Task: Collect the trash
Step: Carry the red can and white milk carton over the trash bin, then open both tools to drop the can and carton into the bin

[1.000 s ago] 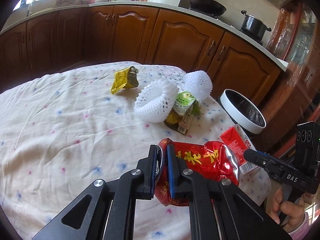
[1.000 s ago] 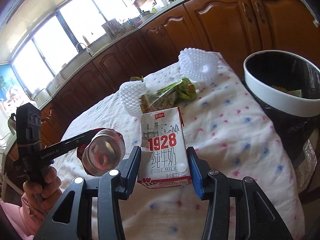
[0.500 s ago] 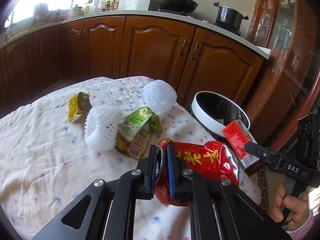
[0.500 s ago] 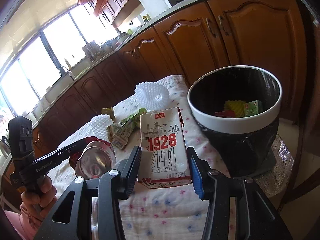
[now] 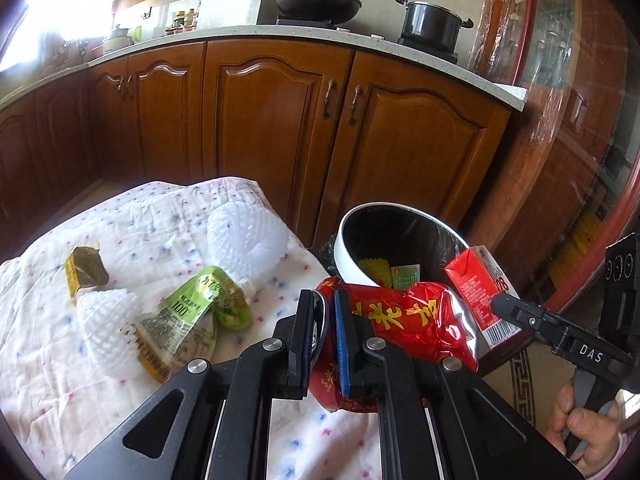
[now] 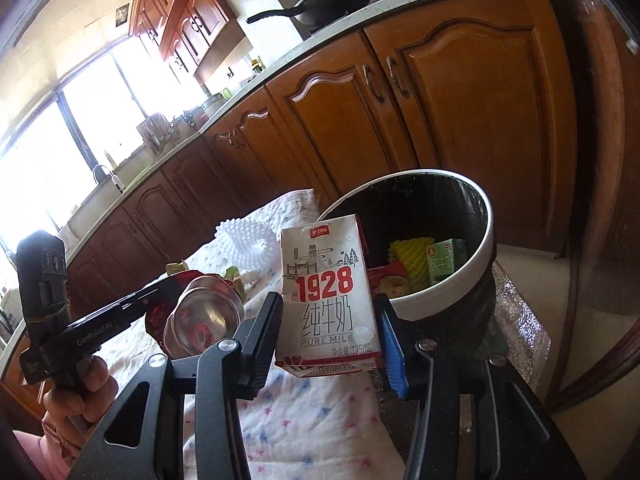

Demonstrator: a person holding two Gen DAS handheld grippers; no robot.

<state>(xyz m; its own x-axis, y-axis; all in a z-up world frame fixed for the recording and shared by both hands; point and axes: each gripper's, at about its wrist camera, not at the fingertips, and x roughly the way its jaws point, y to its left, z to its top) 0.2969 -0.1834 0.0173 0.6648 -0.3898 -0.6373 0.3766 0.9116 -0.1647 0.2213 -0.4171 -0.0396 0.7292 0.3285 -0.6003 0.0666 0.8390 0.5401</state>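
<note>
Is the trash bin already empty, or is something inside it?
Not empty: the trash bin holds a green carton and yellow foam.

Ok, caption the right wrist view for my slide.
Right gripper holds a 1928 milk carton before the white-rimmed trash bin.

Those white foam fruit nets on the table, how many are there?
2. One foam net lies near the table's far edge, close to the trash bin. The other foam net sits nearer, partly under the green wrapper. More could be hidden.
</note>
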